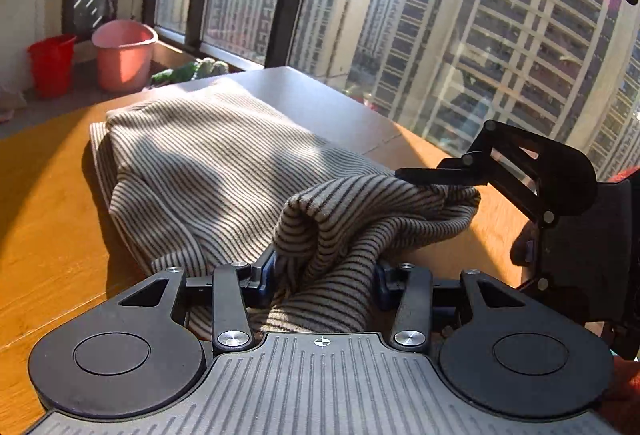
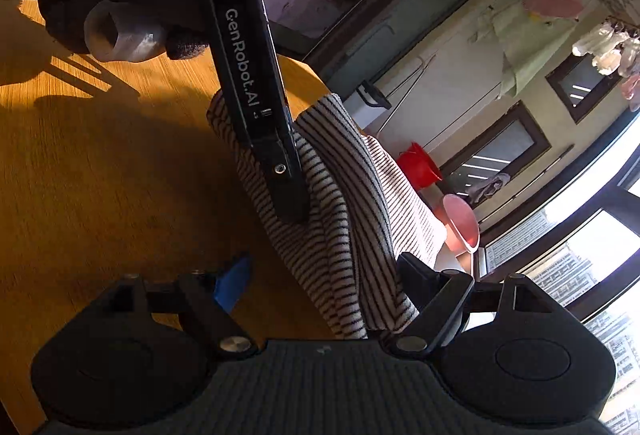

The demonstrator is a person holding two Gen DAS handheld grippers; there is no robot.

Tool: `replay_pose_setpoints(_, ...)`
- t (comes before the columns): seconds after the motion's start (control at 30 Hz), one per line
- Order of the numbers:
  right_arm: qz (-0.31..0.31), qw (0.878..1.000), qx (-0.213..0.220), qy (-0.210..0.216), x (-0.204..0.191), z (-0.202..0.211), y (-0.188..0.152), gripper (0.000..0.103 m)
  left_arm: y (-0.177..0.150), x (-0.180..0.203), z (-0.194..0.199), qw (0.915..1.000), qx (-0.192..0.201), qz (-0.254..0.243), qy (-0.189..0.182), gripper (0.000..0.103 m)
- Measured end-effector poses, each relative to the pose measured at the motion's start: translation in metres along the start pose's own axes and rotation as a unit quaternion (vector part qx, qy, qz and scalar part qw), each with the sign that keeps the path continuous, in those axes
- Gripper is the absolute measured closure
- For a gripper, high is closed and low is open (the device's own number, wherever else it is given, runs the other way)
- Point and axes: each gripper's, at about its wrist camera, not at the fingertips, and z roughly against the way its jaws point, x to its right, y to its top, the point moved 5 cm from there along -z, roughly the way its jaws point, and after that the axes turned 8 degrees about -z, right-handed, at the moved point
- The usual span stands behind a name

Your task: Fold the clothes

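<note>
A grey-and-black striped garment [image 1: 200, 163] lies partly folded on the wooden table [image 1: 48, 227]. Its near edge bunches up between the blue pads [image 1: 266, 275] of my left gripper [image 1: 324, 279], which is shut on that fold. In the right wrist view the left gripper [image 2: 292, 203] shows as a black bar with its tip pressed into the cloth [image 2: 360, 195]. My right gripper [image 2: 326, 279] is open. The cloth hangs against its right finger [image 2: 420, 275], and its blue left pad [image 2: 232, 283] stands clear of the cloth. In the left wrist view the right gripper [image 1: 440, 175] rests on top of the raised fold.
A pink bucket [image 1: 124, 55] and a red bucket [image 1: 52, 63] stand on the floor beyond the table's far left edge, beside green plants [image 1: 192, 69]. Tall windows run along the far side. A grey panel [image 1: 304, 95] covers the table's far end. Bare wood lies to the left.
</note>
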Motion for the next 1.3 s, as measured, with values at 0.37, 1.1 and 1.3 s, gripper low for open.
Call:
replay_pose_setpoints(0.37, -0.112, 0.988, -0.053, 0.093, 0.050, 0.046, 0.014, 0.079, 0.001, -0.048, 0.075, 0.9916, 0.092, 0.089, -0.019, 0.037)
replay_pose_setpoints(1.1, -0.122, 0.974, -0.085, 0.170, 0.133, -0.038, 0.073, 0.078, 0.001, -0.118, -0.035, 0.9673, 0.030, 0.223, -0.116, 0.038)
replay_pose_setpoints(1.3, -0.170, 0.964, -0.106, 0.177, 0.134, -0.091, 0.042, 0.082, -0.011, -0.125, 0.029, 0.9745, 0.094, 0.200, -0.038, 0.019)
